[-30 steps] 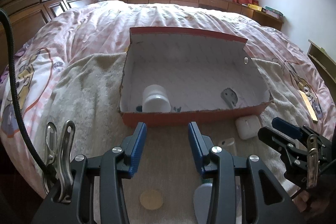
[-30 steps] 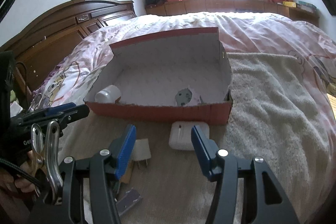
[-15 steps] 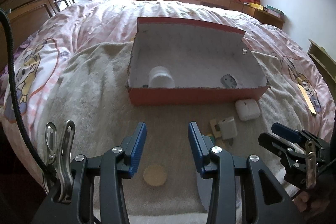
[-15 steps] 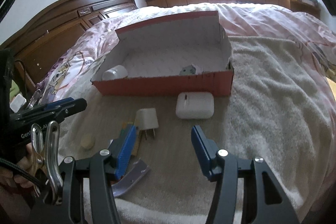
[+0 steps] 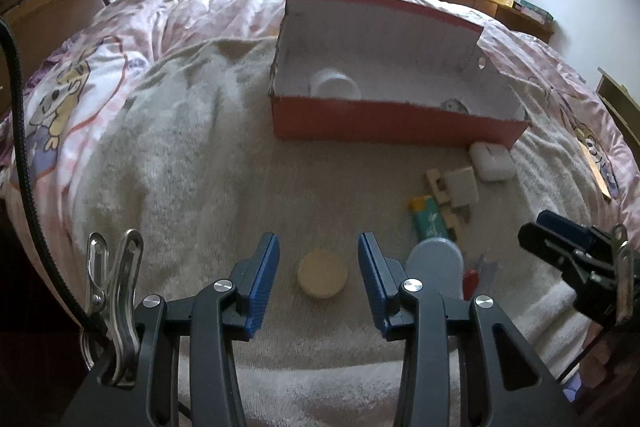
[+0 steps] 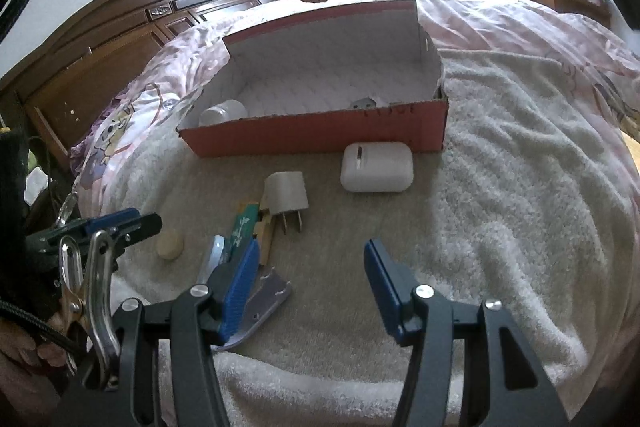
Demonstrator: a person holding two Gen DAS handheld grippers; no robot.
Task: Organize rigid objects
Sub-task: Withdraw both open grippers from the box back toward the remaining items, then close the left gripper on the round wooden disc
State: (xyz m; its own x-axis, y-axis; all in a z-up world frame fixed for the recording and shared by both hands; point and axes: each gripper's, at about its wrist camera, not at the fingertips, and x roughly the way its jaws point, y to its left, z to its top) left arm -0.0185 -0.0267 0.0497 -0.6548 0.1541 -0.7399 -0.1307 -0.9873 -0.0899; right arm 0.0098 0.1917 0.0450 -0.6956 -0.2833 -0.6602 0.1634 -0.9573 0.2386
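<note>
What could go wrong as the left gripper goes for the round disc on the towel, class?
1. The left gripper is open around the flat tan disc; on the soft towel its fingers may press the disc down instead of gripping it.
2. The grey-blue tool lies right beside the gripper's right finger and could get knocked.
3. The red box has a raised front wall the disc must clear.

Black hand-held gripper [image 5: 318, 269], blue finger pads [image 5: 262, 277], silver screws, steel clip [image 5: 114, 307]
</note>
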